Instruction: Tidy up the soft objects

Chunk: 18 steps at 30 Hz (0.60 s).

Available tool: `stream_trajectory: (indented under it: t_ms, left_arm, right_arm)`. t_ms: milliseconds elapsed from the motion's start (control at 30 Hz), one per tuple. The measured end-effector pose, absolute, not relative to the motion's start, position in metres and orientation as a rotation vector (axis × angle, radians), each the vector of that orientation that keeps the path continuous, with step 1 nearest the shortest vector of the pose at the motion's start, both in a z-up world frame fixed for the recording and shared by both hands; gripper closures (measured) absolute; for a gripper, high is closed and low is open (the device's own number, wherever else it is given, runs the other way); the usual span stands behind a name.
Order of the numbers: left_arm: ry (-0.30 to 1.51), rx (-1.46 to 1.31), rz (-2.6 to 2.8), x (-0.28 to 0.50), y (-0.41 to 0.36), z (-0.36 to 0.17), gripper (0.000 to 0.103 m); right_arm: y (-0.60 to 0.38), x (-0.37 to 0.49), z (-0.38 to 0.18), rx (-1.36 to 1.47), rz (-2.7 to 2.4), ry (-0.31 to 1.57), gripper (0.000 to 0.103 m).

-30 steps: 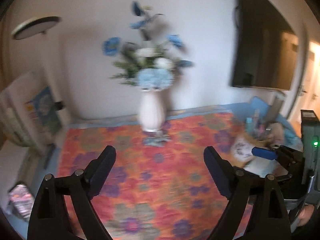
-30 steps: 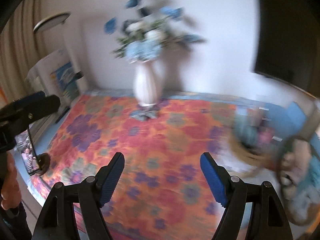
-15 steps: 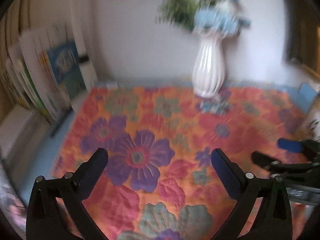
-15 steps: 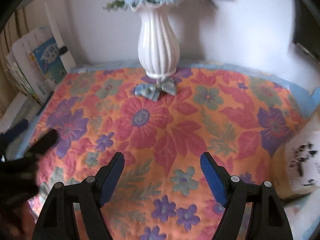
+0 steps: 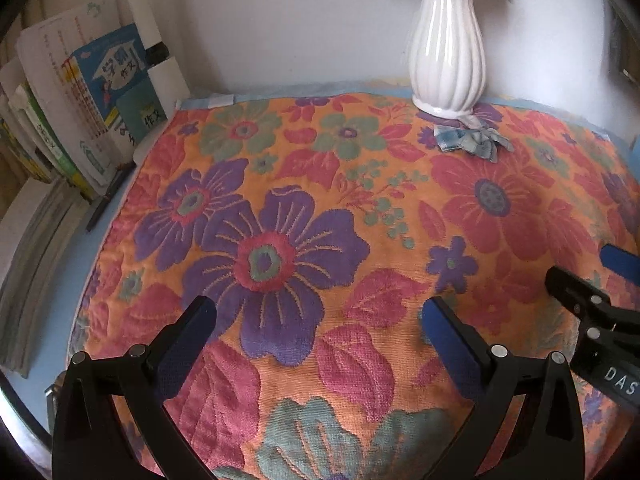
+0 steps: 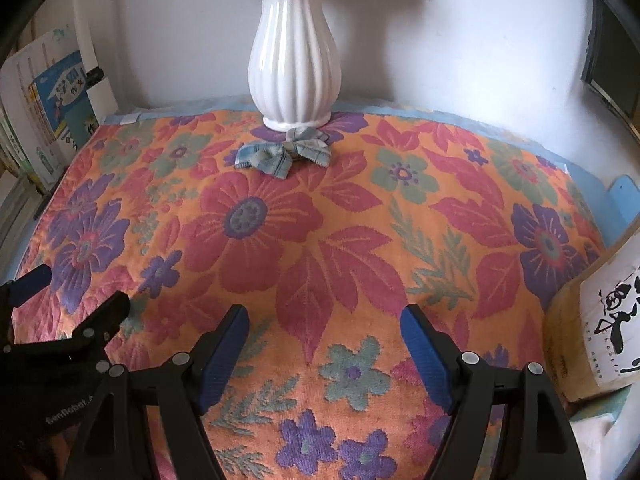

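A large orange towel with red and purple flowers [image 5: 320,208] lies flat over the table; it also fills the right wrist view [image 6: 320,240]. A small blue plaid fabric bow [image 6: 282,152] lies on it at the foot of the white vase; the left wrist view shows the bow [image 5: 472,142] too. My left gripper [image 5: 318,320] is open and empty, low over the towel's near left part. My right gripper [image 6: 324,328] is open and empty over the near middle. Each gripper shows at the edge of the other's view.
A white ribbed vase [image 6: 296,52] with blue flowers stands at the back against the wall, also seen in the left wrist view [image 5: 448,40]. Books [image 5: 92,104] lean at the left edge. A box with black calligraphy [image 6: 600,328] sits at the right edge.
Both grippers have dropped and tilted down toward the towel, closer to it. The basket and screen at the right have left view. Both jaws stayed open.
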<state>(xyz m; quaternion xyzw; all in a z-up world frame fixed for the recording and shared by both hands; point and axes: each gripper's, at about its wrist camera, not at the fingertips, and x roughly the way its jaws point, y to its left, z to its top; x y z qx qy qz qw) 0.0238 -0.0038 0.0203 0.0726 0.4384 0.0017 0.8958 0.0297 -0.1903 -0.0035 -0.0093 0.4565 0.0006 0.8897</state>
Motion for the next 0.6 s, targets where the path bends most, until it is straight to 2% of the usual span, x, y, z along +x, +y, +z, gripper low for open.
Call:
stream_trajectory:
  t_ms: [367,600]
  left_arm:
    - [0.967,0.039,-0.039,0.034,0.011,0.012,0.0]
    - [0.966,0.025,-0.046,0.034,0.013,0.012,0.0]
  right_arm:
    - [-0.196,0.036,-0.01,0.002,-0.013,0.989,0.0]
    - [-0.195,0.035,-0.011,0.001,-0.02,0.996,0.0]
